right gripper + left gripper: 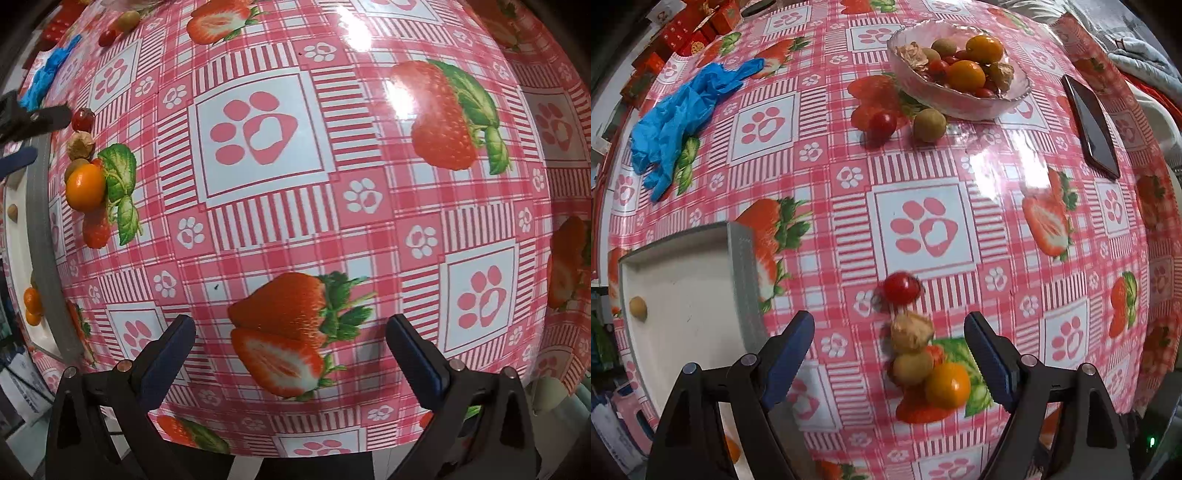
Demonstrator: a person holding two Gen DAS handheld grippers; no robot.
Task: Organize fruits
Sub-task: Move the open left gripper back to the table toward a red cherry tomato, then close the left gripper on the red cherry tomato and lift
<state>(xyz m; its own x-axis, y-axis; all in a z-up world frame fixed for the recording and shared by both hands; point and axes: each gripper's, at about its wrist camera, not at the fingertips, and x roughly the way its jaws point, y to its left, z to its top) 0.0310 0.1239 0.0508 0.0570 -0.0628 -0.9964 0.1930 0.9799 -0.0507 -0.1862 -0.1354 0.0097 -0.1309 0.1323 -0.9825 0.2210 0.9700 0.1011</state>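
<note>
My left gripper points down at the table, open, straddling a row of loose fruit without touching it: a cherry tomato, a dry husked fruit, a small green-brown fruit and an orange fruit. The white tray lies to its left and holds a small tan fruit. My right gripper is open and empty over a printed strawberry on the cloth. In its view the same row, with the orange fruit, lies far left beside the tray.
A glass bowl of mixed fruit stands at the far side, with a cherry tomato and a green fruit in front of it. Blue gloves lie far left, a dark phone right, red boxes behind.
</note>
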